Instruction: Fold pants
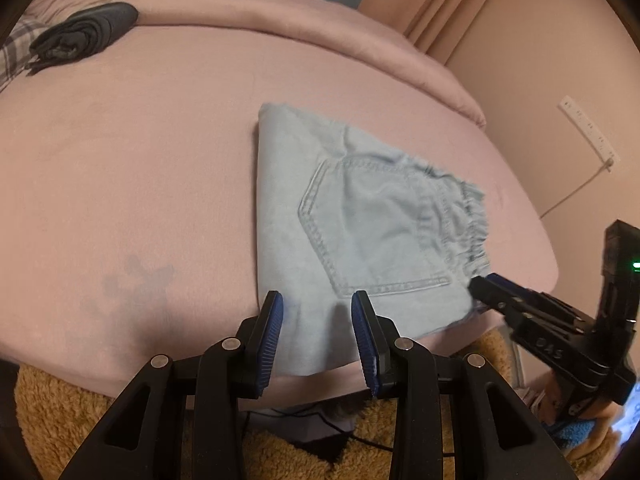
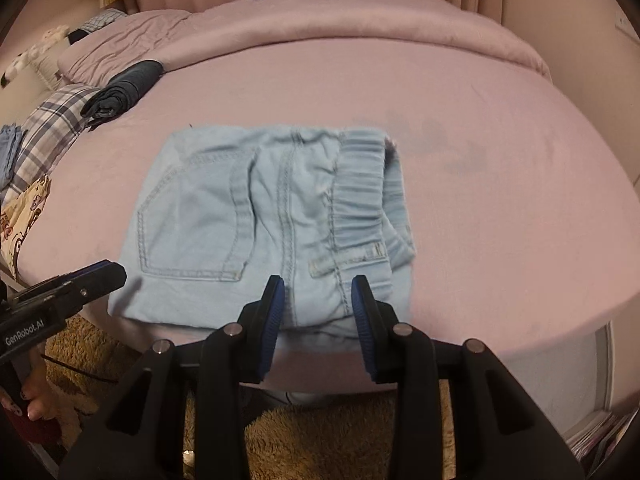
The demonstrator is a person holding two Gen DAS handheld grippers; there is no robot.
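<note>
We record dim, warm pinkish indoor light. Fisheye bends edges, with black vignette corners. Soft blur overall. A green LED (image 1: 636, 266) glares at 3 o'clock, left view.

left tongs (image 1: 316, 332) parted, right tongs (image 2: 318, 320) parted, angled down

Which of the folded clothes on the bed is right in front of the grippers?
The light blue jeans, folded into a square at the near edge of the bed. The dark rolled garment lies far back on the left, beside the plaid cloth.
</note>
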